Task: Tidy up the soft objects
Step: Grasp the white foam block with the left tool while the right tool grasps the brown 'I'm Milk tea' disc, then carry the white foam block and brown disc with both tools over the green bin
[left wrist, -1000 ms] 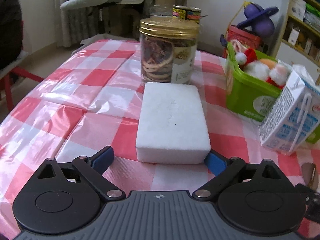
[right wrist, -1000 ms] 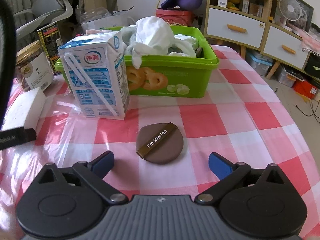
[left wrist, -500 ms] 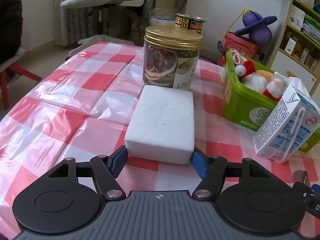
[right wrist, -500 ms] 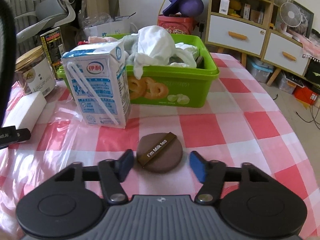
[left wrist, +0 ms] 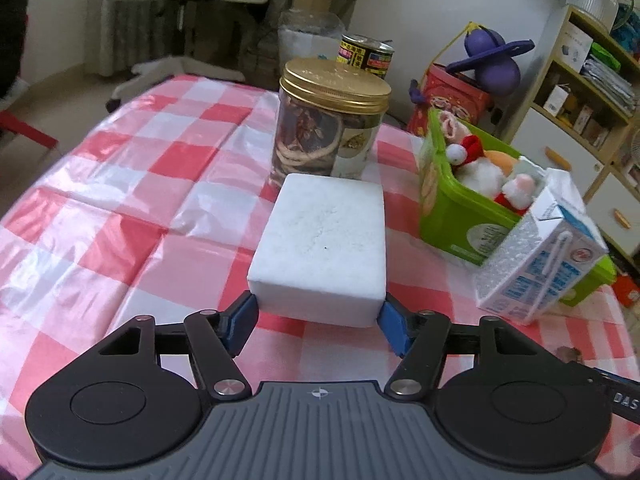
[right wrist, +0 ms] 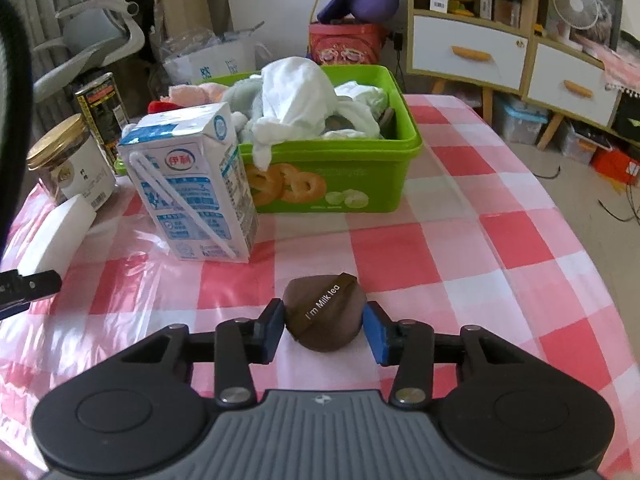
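Note:
My left gripper is shut on the near end of a white sponge block, which looks raised off the checked cloth. The block also shows in the right wrist view. My right gripper is shut on a brown round makeup puff with an "I'm Milk tea" band, squeezed between the blue pads and lifted slightly. A green bin holding white cloths and soft toys stands behind; it also shows in the left wrist view.
A milk carton stands in front of the bin's left corner, seen too in the left wrist view. A gold-lidded jar stands just behind the sponge. A tin can is further back. The table edge runs at right.
Both grippers closed from wide open: the left onto the white sponge, the right onto the brown puff, which is now squeezed. Both objects have risen slightly.

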### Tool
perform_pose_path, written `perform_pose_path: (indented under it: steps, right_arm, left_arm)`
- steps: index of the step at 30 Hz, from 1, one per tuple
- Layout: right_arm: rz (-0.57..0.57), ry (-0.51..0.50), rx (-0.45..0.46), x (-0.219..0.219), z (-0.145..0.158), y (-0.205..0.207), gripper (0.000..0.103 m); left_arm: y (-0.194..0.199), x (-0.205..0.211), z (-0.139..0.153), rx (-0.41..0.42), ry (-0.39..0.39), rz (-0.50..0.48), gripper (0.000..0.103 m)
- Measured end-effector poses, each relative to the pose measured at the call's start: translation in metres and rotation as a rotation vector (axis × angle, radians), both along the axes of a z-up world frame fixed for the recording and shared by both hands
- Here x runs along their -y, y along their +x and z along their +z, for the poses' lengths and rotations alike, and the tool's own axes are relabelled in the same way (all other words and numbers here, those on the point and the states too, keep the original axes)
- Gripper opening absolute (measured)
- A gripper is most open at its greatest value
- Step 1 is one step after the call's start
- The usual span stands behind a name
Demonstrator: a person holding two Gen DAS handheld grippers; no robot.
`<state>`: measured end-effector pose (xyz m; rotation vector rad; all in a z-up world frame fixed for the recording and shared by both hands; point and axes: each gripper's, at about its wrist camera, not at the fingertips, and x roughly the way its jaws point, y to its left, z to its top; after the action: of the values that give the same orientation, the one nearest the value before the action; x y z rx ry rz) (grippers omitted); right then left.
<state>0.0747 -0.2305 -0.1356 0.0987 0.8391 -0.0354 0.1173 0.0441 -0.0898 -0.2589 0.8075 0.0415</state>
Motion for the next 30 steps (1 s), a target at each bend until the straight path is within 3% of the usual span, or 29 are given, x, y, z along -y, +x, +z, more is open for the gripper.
perform_pose_path:
  steps: [6, 13, 17, 24, 30]
  right_arm:
    - [-0.002, 0.068, -0.041, 0.007, 0.008, -0.005, 0.016]
    - [0.009, 0.283, -0.118, 0.019, 0.012, -0.011, 0.016]
    - [-0.014, 0.410, -0.157, 0.023, 0.009, -0.011, 0.016]
    - [-0.035, 0.577, -0.156, 0.029, 0.010, -0.010, 0.015]
    - [-0.049, 0.644, -0.113, 0.036, 0.023, -0.013, 0.015]
  left_arm:
    - [-0.005, -0.003, 0.007, -0.028, -0.037, -0.036, 0.064]
    - [-0.013, -0.007, 0.018, -0.043, -0.092, -0.139, 0.063]
    - [-0.021, -0.007, 0.021, -0.034, -0.079, -0.213, 0.063]
    - [-0.034, -0.017, 0.027, -0.026, -0.087, -0.256, 0.063]
    - [-0.037, -0.013, 0.042, 0.016, -0.099, -0.264, 0.063]
